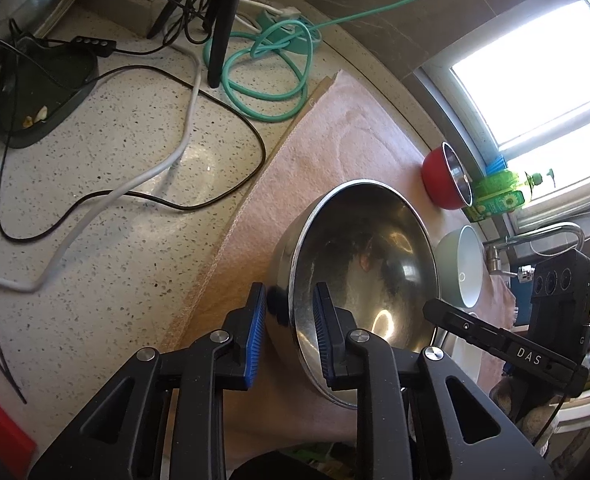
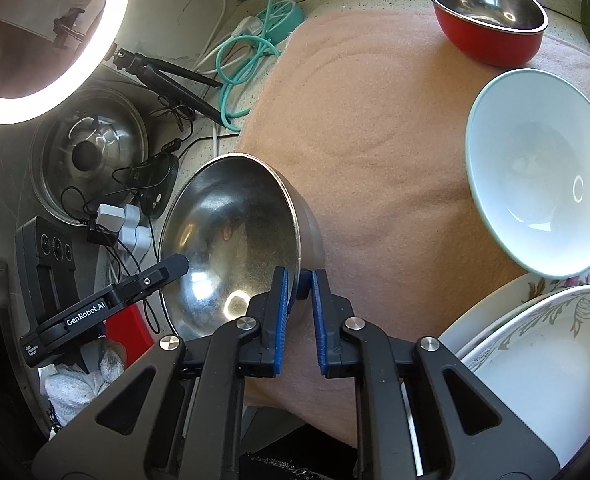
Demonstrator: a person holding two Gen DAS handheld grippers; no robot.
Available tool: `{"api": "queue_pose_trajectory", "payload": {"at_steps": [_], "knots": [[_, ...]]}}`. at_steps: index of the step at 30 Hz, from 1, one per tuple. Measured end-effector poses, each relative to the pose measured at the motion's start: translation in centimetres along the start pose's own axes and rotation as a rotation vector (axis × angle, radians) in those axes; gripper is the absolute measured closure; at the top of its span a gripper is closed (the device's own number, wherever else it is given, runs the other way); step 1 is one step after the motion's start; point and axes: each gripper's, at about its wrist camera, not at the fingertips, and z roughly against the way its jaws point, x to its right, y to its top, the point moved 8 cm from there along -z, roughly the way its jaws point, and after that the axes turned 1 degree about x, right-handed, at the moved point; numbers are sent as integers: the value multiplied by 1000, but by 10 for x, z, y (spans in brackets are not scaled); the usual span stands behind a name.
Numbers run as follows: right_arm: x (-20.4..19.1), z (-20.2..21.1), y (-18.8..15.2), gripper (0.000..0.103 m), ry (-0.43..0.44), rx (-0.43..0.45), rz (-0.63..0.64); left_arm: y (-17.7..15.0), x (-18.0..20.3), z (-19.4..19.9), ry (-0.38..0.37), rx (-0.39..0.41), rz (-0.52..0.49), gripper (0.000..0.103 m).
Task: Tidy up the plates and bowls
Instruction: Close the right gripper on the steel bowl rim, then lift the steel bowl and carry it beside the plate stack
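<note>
1. blue pads of my left gripper [image 1: 289,334] sit closest to the lens, one outside the wall and one inside the steel bowl [image 1: 365,264]. the gap between them is moderate, and whether both pads press the rim i cannot tell.
2. my right gripper [image 2: 298,312] straddles the opposite rim of that steel bowl [image 2: 231,240], nearly closed, the rim caught between its pads. i judge two holds on opposite edges keep so wide and slippery a bowl from swinging.
3. the steel bowl is tilted, above the left edge of the pink towel [image 2: 375,160], partly over the speckled counter [image 1: 115,160].
4. left of the steel bowl lie a pot lid [image 2: 89,152], loose cables and a teal cord [image 1: 263,72]; that side is cramped and could snag.
5. right of the steel bowl the towel lies bare, giving good room to move.
6. farther right of it stand the red bowl [image 2: 491,16] at the back and the pale green bowl [image 2: 535,168] nearer, well apart from each other.
7. right of the steel bowl and nearest me, floral plates [image 2: 535,344] are stacked at the towel's corner. their rims are the edges to clear.
</note>
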Motion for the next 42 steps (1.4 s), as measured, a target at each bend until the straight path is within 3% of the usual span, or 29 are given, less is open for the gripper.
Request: {"api": "queue_pose_trajectory", "payload": {"at_steps": [9,17,28,42], "knots": [[2,20,2,91,13,33,-1,1,11,6,-14,15,-13,82],[13,61,2,91,22,100,-15,9,44,18,-55,46,-63,82],[51,128,-4,91,-11,205,-75,10,112,11,-126,35,-172,82],[134,206,-33,91,-82,319,-211,-13,218,-30,-214,-41,-326,82]]}}
